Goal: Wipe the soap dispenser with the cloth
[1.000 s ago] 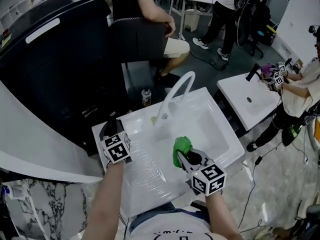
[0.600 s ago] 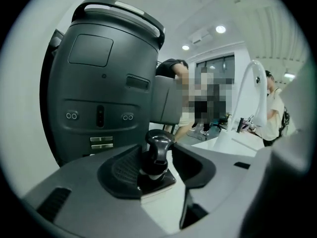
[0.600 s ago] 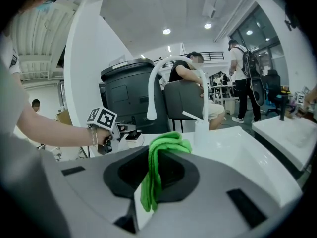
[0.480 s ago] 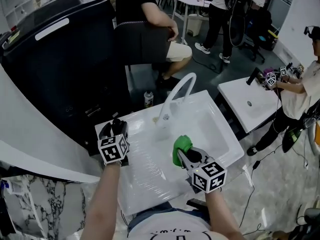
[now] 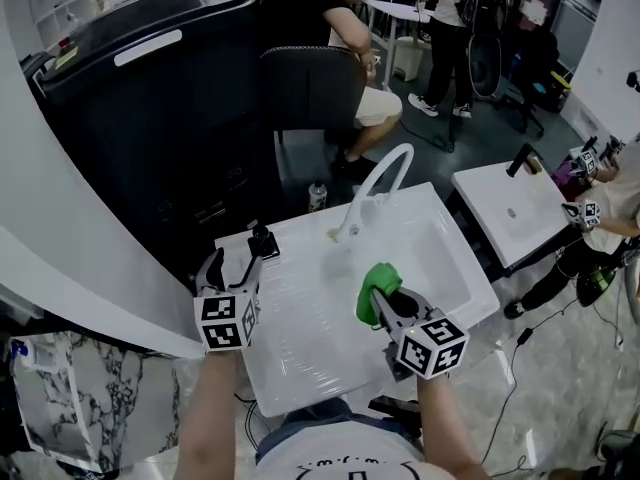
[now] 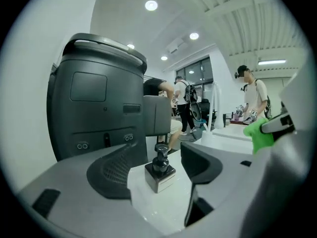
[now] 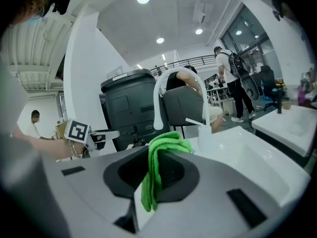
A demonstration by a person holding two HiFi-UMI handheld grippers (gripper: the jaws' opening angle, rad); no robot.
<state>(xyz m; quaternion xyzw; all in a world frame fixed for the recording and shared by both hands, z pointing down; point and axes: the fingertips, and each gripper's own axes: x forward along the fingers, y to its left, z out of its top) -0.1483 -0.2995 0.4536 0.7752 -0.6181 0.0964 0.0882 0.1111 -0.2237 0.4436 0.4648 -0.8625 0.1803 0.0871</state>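
In the head view, the left hand-held gripper (image 5: pixel 233 265) is hovering over the rim of the white sink (image 5: pixel 290 360), at about 9 o'clock from the basin. Its jaws are standing wide apart, having just been opening. The small black soap dispenser (image 5: pixel 263 241) is standing on that rim just past the tips, at 1 o'clock from them, clear of the pads. The right hand-held gripper (image 5: pixel 383 303) is hanging over the basin at 5 o'clock from the arched white faucet (image 5: pixel 375 190), clamping a bunched green cloth (image 5: pixel 376 283). In the left gripper view, the soap dispenser is sitting upright on its square base in the gap between the parted jaws, touching neither. A large dark machine housing (image 6: pixel 99 108) is looming behind it at 10 o'clock, and the cloth is showing at 3 o'clock. In the right gripper view, the jaws are pinching the folded cloth, which is drooping from between the pads, while the faucet is rising at 12 o'clock.
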